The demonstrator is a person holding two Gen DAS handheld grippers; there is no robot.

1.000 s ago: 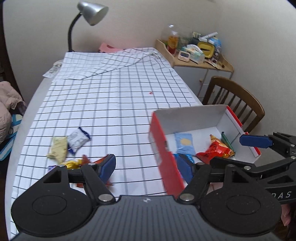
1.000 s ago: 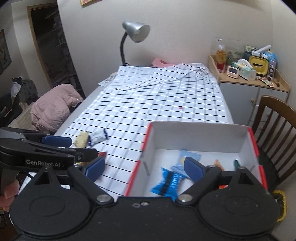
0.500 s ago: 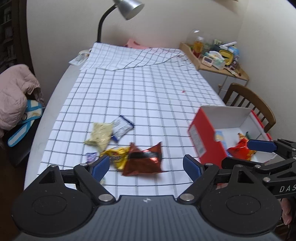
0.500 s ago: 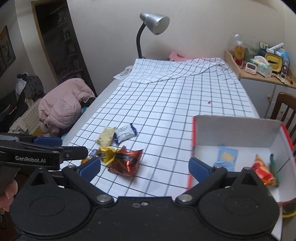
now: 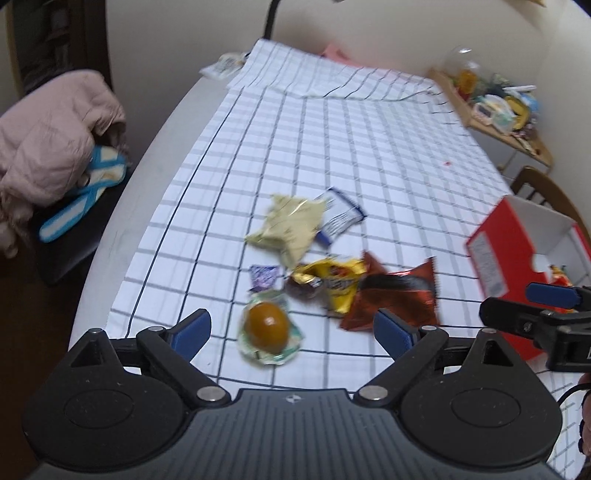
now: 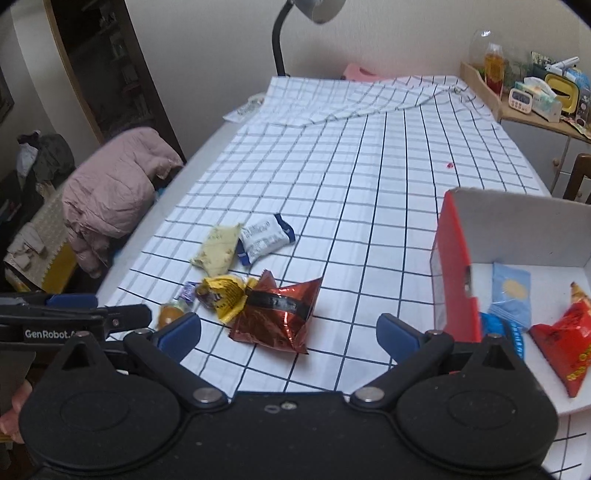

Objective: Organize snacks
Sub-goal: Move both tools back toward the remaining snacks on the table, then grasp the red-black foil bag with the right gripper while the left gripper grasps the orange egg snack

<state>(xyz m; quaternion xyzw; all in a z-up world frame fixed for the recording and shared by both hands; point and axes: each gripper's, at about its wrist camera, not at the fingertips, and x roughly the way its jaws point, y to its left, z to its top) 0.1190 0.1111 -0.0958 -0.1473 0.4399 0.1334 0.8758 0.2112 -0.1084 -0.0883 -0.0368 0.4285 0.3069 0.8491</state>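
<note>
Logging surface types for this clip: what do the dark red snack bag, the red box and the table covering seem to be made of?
Dark red snack bag: probably metallised foil film, glossy; it crinkles and throws sharp highlights. Red box: looks like cardboard, matte white inside, smooth printed red outside, with thin flat walls and a cut-out notch. Table covering: seemingly woven cloth, matte, checked, lying in soft folds at the far end.

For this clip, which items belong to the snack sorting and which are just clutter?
Job:
red cardboard box
dark red foil bag
yellow wrapper
pale cream packet
white-and-blue packet
clear-wrapped brown sweet

Clutter:
pink padded jacket
grey desk lamp
shelf items
</note>
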